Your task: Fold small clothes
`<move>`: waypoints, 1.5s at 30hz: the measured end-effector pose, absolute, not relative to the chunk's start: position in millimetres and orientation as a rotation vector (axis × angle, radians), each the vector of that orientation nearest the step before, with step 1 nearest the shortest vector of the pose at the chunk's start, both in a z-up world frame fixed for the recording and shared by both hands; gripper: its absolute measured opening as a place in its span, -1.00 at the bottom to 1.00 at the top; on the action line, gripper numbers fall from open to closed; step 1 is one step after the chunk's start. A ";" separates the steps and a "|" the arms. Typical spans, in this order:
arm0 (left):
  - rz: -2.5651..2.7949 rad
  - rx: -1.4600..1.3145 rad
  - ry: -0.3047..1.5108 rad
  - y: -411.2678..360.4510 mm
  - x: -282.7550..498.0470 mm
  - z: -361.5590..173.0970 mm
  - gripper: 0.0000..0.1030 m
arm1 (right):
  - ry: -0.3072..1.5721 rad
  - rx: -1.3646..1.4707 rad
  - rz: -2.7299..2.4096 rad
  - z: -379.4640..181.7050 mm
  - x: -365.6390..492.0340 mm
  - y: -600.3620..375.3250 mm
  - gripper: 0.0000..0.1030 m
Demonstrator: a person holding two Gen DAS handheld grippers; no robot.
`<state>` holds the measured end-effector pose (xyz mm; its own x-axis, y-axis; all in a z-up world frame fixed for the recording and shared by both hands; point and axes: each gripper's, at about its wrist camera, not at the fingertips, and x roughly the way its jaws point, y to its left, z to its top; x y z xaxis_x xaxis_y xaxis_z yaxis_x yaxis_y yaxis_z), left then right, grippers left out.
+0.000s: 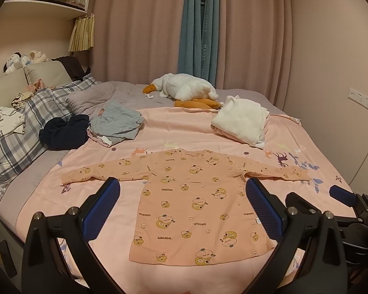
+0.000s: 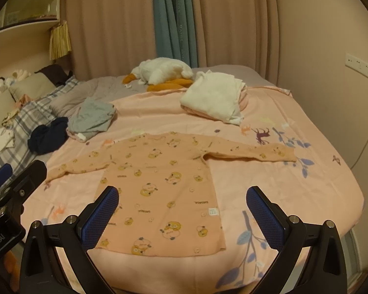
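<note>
A small pink long-sleeved shirt (image 1: 191, 203) with a yellow duck print lies flat on the pink bedspread (image 1: 184, 127), both sleeves spread out to the sides and the hem toward me. It also shows in the right wrist view (image 2: 159, 188). My left gripper (image 1: 182, 210) is open and empty, held above the shirt's lower body. My right gripper (image 2: 182, 210) is open and empty, held above the shirt's lower right part. The right gripper also shows at the right edge of the left wrist view (image 1: 343, 196).
A grey garment (image 1: 115, 122) and a dark navy garment (image 1: 63, 132) lie at the back left. A pile of white clothes (image 1: 243, 120) lies at the back right, a plush goose (image 1: 186, 88) behind it. Plaid pillows (image 1: 24, 127) lie left. Curtains (image 1: 139, 24) hang behind.
</note>
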<state>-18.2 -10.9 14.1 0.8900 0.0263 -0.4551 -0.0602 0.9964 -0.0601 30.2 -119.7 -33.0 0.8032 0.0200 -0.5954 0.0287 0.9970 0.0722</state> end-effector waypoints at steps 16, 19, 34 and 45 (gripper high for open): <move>0.029 -0.075 0.464 -13.2 -17.7 16.5 0.99 | 0.649 0.058 -0.011 -30.7 32.4 -118.4 1.00; 0.032 -0.071 0.470 -13.1 -17.5 16.0 0.99 | 0.652 0.057 -0.016 -30.9 32.7 -118.8 1.00; 0.016 -0.069 0.485 -16.1 -18.4 12.6 0.99 | 0.670 0.041 -0.007 -35.3 33.4 -114.2 1.00; 0.028 -0.080 0.502 -11.6 -16.9 8.0 0.99 | 0.675 0.027 -0.017 -37.8 33.3 -112.5 1.00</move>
